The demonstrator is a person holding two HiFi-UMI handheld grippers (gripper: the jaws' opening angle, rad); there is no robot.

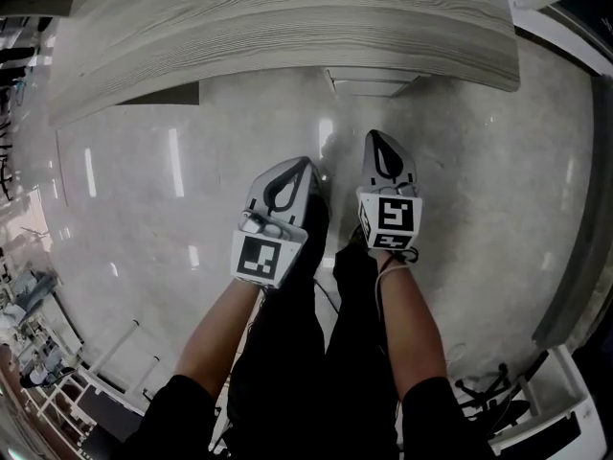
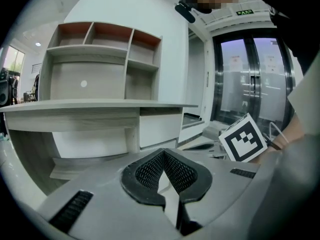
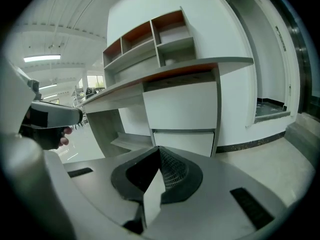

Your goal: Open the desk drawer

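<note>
Left tongs (image 1: 306, 164) and right tongs (image 1: 375, 137) are both pinched shut with nothing between them, side by side just short of the table (image 1: 287, 27). The desk drawer (image 3: 181, 106) sits directly under the table's top at its right end, front flush, apart from both tips.

Glossy grey floor (image 1: 124, 228) – white wall (image 2: 140, 9), open shelf unit (image 2: 107, 59), glass doors (image 2: 250, 79) – ceiling strip light (image 3: 42, 58).
</note>
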